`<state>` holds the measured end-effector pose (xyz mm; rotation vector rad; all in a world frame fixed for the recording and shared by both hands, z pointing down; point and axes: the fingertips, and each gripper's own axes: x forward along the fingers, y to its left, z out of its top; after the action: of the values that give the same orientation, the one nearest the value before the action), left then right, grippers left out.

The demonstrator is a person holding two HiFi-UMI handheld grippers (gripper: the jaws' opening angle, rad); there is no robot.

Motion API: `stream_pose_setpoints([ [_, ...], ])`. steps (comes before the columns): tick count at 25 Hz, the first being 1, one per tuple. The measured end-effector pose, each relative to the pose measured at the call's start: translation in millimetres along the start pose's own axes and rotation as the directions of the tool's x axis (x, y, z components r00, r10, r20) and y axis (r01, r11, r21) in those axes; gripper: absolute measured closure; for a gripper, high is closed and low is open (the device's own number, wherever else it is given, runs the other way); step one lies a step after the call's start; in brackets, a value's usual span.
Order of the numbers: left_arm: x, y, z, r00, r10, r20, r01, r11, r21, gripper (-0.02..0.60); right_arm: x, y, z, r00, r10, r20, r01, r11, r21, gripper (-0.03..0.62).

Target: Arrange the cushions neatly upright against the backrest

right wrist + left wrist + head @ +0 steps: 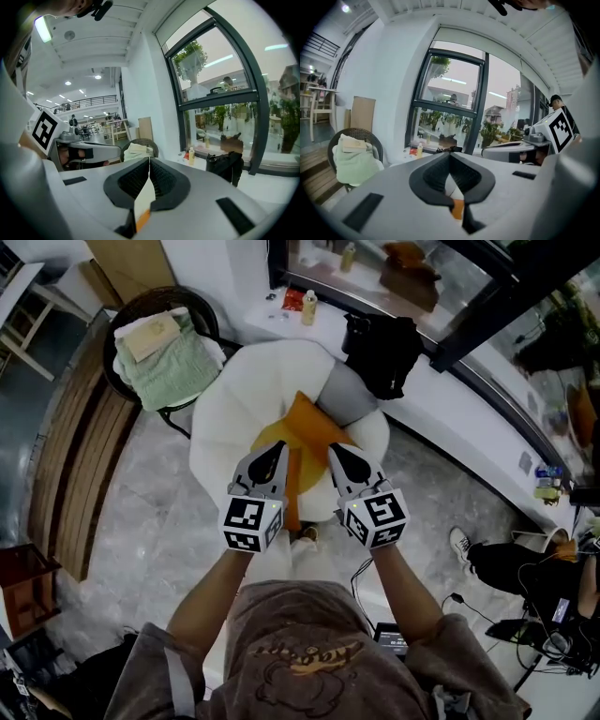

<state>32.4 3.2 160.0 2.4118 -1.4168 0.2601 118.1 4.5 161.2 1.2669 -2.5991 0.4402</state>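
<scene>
While surveying from above, found left gripper (277,450) and right gripper (333,450) side by side over the front edge of the white armchair (262,381), both clenched tight on nothing. Noted orange cushion (305,423) on the seat near that front edge, just past both tips. Noted grey cushion (352,395) behind it toward the right edge, touching it. Recorded 1 wicker chair (141,306) with green cloth (169,367) beside the armchair's left edge.

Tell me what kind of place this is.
Probably a lounge corner in a large office or showroom: a white armchair with cushions, a wicker chair beside tall windows, and an open hall beyond.
</scene>
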Motion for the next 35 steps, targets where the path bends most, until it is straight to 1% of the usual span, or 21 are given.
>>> stream_pose_setpoints([
  [7,46.4,36.0,-24.4,0.999,-0.021,-0.049,0.019,0.999,-0.028,0.577,54.1,-16.4,-20.5,0.999,-0.028,-0.045,0.028,1.000,-0.010,0.574],
  [13,85.1,65.5,-61.2,0.995,-0.044,-0.090,0.040,0.998,-0.047,0.577,100.2,-35.2,-48.8,0.995,-0.069,-0.078,0.068,0.998,-0.010,0.574],
  [17,112.4,82.0,-89.5,0.992,-0.041,-0.122,0.034,0.998,-0.055,0.577,124.8,-49.7,-71.8,0.994,-0.073,-0.084,0.073,0.997,0.004,0.574],
  [23,150.8,99.5,-138.1,0.984,-0.025,-0.176,0.013,0.997,-0.070,0.577,159.3,-74.8,-122.2,0.986,-0.059,-0.157,0.054,0.998,-0.036,0.572],
  [28,180.6,109.4,-189.6,0.972,-0.019,-0.233,-0.008,0.993,-0.117,0.577,183.0,-100.3,-165.4,0.974,-0.039,-0.222,0.026,0.998,-0.062,0.572],
  [33,207.4,120.6,-231.4,0.965,-0.004,-0.261,-0.042,0.985,-0.169,0.569,207.1,-119.9,-211.2,0.958,-0.010,-0.285,-0.011,0.997,-0.071,0.569],
  [34,213.1,123.4,-239.8,0.963,0.000,-0.269,-0.051,0.982,-0.182,0.557,212.8,-123.6,-220.5,0.954,-0.004,-0.298,-0.018,0.997,-0.070,0.548],
  [35,219.2,125.2,-248.8,0.961,0.001,-0.277,-0.058,0.979,-0.195,0.536,218.3,-127.2,-230.4,0.949,0.006,-0.316,-0.029,0.997,-0.067,0.493],
])
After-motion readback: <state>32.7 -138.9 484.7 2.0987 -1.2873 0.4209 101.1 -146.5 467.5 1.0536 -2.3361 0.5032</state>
